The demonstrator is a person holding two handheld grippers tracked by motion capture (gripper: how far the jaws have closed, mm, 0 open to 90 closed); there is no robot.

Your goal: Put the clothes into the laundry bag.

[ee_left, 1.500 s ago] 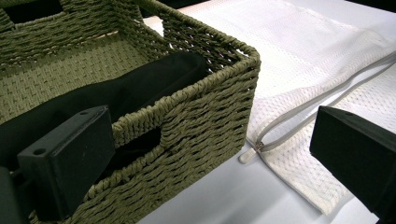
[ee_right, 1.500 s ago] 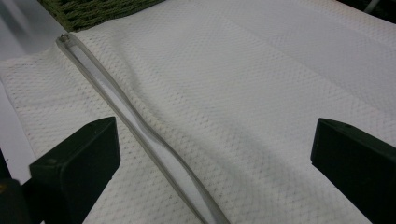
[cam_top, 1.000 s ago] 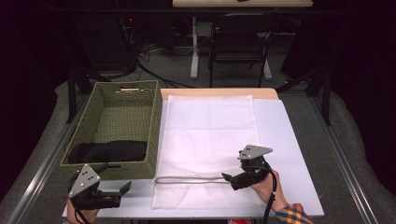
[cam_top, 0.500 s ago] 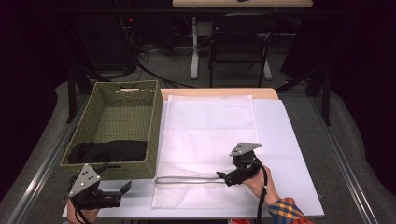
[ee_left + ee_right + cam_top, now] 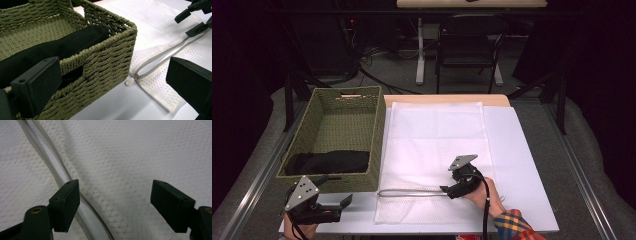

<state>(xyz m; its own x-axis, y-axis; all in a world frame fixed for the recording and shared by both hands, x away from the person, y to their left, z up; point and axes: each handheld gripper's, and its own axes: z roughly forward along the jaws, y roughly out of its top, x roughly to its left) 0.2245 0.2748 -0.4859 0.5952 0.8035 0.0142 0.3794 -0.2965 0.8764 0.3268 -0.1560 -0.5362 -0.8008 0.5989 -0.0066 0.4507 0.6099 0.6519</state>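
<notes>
A white mesh bag [image 5: 434,145] lies flat on the table, its grey zipper [image 5: 412,193] standing open along the near end. My right gripper [image 5: 448,190] hovers low over the zipper's right end. In the right gripper view the right gripper [image 5: 117,202] has its jaws apart over the mesh [image 5: 130,157] and the zipper [image 5: 60,177]; they have just been closing, and the pads do not press on the cloth. My left gripper [image 5: 343,204] rests open at the near left, its left gripper [image 5: 115,87] jaws facing the basket corner. The zipper pull [image 5: 130,81] lies beside the basket.
A green woven basket [image 5: 314,130] stands left of the bag with a black cloth [image 5: 329,161] in its near end. The white table [image 5: 522,165] has bare room right of the bag. A chair [image 5: 467,45] and a table leg [image 5: 420,50] stand beyond the far edge.
My right gripper has moved left and down toward the right end of the zipper. The left gripper has stayed where it was.
</notes>
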